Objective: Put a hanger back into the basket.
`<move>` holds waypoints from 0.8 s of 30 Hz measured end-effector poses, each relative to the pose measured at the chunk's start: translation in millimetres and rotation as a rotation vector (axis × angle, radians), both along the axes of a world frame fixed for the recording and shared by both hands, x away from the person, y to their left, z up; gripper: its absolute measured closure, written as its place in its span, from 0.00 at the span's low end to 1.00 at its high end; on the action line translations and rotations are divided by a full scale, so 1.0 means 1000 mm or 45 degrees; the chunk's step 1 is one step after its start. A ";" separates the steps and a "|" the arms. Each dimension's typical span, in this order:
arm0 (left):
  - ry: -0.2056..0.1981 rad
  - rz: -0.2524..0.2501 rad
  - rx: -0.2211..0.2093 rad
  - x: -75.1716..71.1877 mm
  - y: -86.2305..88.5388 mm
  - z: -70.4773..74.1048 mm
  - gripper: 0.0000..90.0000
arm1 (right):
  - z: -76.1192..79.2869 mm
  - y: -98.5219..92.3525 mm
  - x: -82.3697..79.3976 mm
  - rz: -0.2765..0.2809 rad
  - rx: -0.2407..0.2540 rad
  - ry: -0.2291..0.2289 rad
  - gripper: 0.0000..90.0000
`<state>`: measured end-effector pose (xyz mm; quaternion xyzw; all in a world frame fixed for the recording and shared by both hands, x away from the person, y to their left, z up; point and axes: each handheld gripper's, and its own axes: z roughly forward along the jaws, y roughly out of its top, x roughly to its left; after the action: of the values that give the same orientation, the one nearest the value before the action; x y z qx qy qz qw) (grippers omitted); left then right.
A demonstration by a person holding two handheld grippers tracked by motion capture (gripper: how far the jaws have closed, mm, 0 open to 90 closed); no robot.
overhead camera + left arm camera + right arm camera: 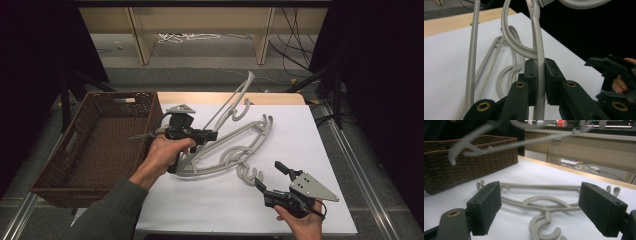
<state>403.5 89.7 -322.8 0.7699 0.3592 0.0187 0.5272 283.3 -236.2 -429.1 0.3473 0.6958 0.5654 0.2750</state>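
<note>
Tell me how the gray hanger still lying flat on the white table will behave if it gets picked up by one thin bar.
The flat hanger looks like thin molded plastic, so probably light and fairly stiff. Gripped off-center, it would likely swing and tilt, as the raised hanger does in the left tool. Its hook may snag neighbors.

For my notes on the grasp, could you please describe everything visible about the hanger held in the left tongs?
The lifted hanger is pale grey, apparently plastic, with thin arms, a crossbar and a curved hook. The left tongs are shut on one thin bar of it, pads pressing from both sides. It is tilted, one end raised toward the far table edge, above the white table. More grey hangers lie flat below; whether it touches them cannot be told. The wicker basket sits to its left.
</note>
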 end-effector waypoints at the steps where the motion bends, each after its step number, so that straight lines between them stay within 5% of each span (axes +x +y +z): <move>1: -0.004 0.001 -0.004 -0.002 0.004 0.004 0.90 | 0.000 0.000 0.000 0.000 -0.001 0.001 0.21; 5: -0.032 0.015 -0.044 -0.013 0.028 0.022 0.91 | 0.000 0.000 0.000 -0.003 -0.002 -0.003 0.21; 13: -0.114 0.070 0.007 -0.028 0.076 0.044 0.91 | -0.001 0.002 0.001 -0.003 -0.016 0.013 0.21; 16: -0.148 0.110 0.054 -0.031 0.095 0.046 0.91 | -0.002 0.002 0.001 0.000 -0.020 0.012 0.21; 24: -0.157 0.228 0.067 -0.027 0.149 0.031 0.91 | -0.003 0.002 0.002 0.003 -0.022 0.027 0.21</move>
<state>376.2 239.1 -291.6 0.7456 0.3929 0.1224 0.5242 285.2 -234.2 -431.6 0.3501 0.7040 0.5558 0.2700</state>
